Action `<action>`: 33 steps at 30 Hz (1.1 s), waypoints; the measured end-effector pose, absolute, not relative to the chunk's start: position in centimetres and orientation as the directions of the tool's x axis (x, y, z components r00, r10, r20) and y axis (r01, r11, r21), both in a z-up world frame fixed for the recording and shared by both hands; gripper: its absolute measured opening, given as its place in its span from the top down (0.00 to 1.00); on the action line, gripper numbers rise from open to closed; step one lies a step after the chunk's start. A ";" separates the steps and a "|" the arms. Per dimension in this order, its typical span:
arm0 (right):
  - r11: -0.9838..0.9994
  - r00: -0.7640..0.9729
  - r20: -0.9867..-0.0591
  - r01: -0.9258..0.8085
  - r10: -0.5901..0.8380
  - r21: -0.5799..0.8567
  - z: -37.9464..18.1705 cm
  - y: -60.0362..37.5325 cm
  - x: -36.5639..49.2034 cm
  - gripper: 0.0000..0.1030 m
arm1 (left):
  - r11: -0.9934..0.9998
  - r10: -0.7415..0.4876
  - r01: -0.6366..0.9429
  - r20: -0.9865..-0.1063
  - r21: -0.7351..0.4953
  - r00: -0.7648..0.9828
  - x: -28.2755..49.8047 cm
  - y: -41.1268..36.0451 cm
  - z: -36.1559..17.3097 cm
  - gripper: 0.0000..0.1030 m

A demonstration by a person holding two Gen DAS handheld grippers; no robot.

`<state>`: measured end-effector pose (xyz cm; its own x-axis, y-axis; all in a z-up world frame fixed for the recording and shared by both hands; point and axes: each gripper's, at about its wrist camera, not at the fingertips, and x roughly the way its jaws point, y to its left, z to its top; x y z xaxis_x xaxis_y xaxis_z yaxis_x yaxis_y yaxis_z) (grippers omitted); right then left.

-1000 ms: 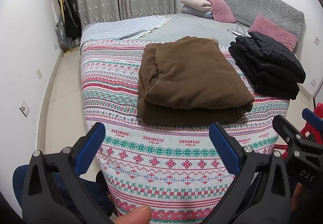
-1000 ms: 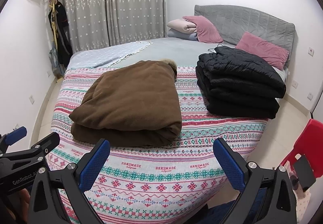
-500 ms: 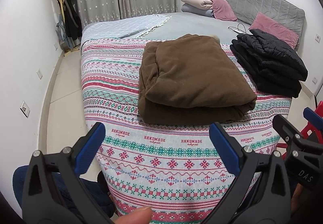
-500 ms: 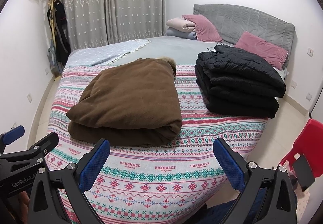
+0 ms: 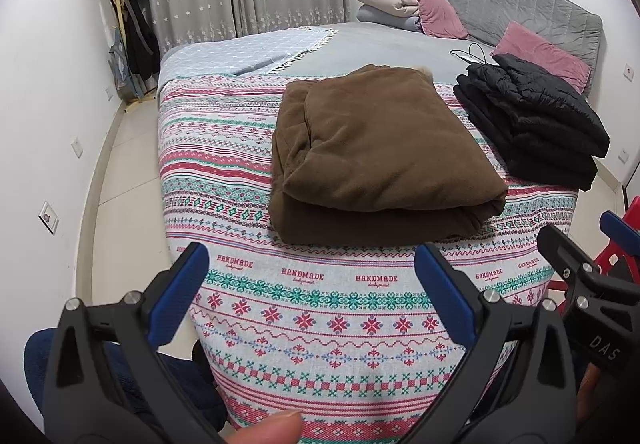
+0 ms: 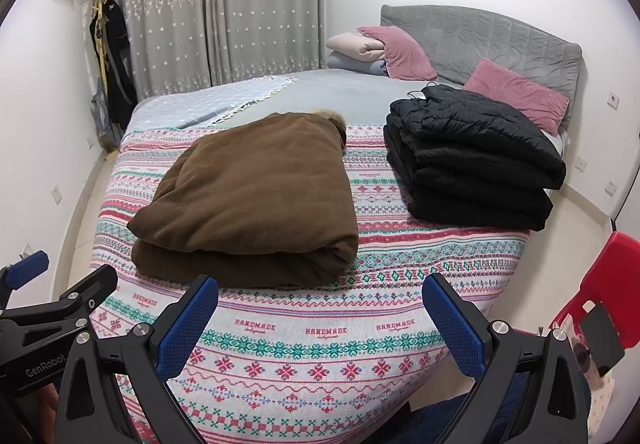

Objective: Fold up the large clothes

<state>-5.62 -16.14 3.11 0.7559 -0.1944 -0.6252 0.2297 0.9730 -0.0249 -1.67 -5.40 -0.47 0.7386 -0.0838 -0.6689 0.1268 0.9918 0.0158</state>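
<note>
A brown coat (image 5: 376, 148) (image 6: 256, 200) lies folded into a thick rectangle on the patterned blanket (image 5: 320, 304) (image 6: 320, 328) at the foot of the bed. To its right lies a folded black puffer jacket (image 5: 532, 120) (image 6: 472, 156). My left gripper (image 5: 312, 284) is open and empty, held off the bed's near edge, short of the coat. My right gripper (image 6: 320, 308) is open too, with nothing between its blue pads. Each gripper shows at the edge of the other's view.
Pink pillows (image 6: 516, 92) and folded bedding (image 6: 356, 52) lie by the grey headboard. A cable (image 5: 472, 54) rests behind the black jacket. A red chair (image 6: 600, 292) stands at the right. Clothes hang on a rack (image 5: 128, 24) by the curtain. Bare floor runs along the bed's left side.
Both views have shifted slightly, with the bed and clothes sitting a little further from the grippers. Both grippers stay open and the clothes have not moved.
</note>
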 end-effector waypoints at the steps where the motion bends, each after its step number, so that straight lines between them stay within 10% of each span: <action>1: 0.973 0.756 -0.625 0.229 -0.194 -0.025 3.1 -16.1 -5.6 0.00 | 0.992 -0.084 0.127 -0.669 0.016 0.739 -1.7 -5.4 -0.5 0.01; 33: 0.972 0.755 -0.625 0.232 -0.198 -0.027 3.0 -15.9 -5.6 0.00 | 0.989 -0.096 0.149 -0.659 0.024 0.746 -2.1 -5.6 -0.3 0.01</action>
<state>-5.59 -15.86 3.01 0.7551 -0.1976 -0.6251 0.2319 0.9724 -0.0272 -2.08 -5.57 -0.30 0.7456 -0.0958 -0.6595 0.1485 0.9886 0.0243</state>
